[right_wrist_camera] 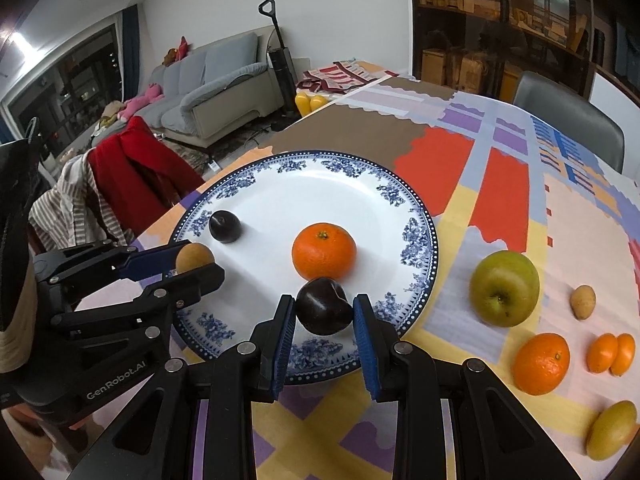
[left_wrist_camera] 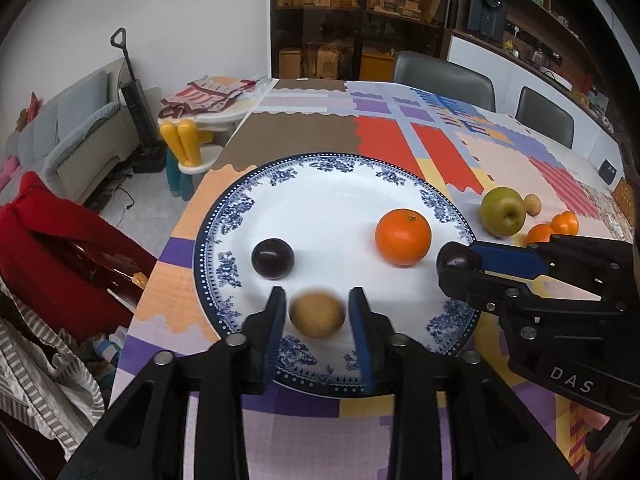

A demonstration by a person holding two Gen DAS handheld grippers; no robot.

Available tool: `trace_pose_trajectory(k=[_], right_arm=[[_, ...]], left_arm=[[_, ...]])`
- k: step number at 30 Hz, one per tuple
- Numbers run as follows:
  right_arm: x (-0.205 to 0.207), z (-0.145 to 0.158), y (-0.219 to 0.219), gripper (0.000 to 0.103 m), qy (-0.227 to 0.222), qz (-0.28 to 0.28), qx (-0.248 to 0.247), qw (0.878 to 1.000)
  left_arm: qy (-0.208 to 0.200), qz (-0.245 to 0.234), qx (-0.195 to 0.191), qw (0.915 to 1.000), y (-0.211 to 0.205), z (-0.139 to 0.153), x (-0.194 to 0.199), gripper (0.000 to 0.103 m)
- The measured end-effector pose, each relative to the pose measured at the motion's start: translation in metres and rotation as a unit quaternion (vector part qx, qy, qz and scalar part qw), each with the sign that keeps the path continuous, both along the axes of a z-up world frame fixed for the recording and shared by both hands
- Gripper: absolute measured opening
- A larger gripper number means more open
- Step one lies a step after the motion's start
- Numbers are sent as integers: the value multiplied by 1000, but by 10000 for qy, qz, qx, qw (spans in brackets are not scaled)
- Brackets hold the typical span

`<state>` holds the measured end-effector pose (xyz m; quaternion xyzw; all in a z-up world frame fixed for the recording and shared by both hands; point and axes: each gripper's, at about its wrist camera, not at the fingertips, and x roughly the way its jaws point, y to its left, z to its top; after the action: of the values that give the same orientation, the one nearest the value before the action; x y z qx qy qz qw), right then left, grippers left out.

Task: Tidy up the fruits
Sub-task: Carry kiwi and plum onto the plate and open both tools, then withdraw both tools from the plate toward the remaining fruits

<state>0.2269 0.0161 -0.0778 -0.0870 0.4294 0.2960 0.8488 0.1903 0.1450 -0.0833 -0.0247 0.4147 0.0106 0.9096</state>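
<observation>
The left gripper [left_wrist_camera: 318, 316] pointed steeply downward, its jaws slightly parted and clear of the small brown fruit [left_wrist_camera: 317, 315] between them. Beside it, the right gripper [right_wrist_camera: 324, 312] tilted down likewise, its jaws clamped on a dark plum [right_wrist_camera: 324, 306].

- The plate [left_wrist_camera: 224, 216], glazed white porcelain with a blue print, is shining glossily.
- The plum [right_wrist_camera: 325, 307] at six o'clock on the plate is gleaming, smooth and dark.
- The mandarin [right_wrist_camera: 324, 251] is showing dimpled, waxy peel.
- The brown fruit [left_wrist_camera: 317, 316] is looking matt and rough.
- The tablecloth [left_wrist_camera: 304, 136] is lying matt, a printed fabric.
- The right gripper [right_wrist_camera: 325, 316] is showing matt black plastic, ribbed blue pads and metal pins.
</observation>
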Motion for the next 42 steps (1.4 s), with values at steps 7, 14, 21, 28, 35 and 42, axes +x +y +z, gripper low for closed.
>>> trace_pose_trajectory(k=[7, 14, 21, 28, 35, 42], right_arm=[[-9, 10, -8, 39, -144, -76, 47, 9999], [-28, 29, -26, 45, -324, -240, 116, 9991], [-51, 53, -51, 54, -585, -496, 245, 9968], [-69, 77, -81, 64, -827, -820, 372, 9925], [-80, 89, -114, 69, -960, -1218, 425, 9870], [-82, 96, -148, 70, -1005, -1678, 446, 9797]], left_arm=[[-194, 179, 173, 9995, -1, 16, -13, 56], [-416, 120, 276, 9987, -16, 38, -35, 64], [-710, -54, 352, 9968, -37, 64, -54, 69], [-967, -297, 385, 9941, -62, 86, -66, 76], [-1073, -574, 356, 9919, -91, 95, -70, 84], [-1081, -853, 199, 9903, -118, 100, -64, 90]])
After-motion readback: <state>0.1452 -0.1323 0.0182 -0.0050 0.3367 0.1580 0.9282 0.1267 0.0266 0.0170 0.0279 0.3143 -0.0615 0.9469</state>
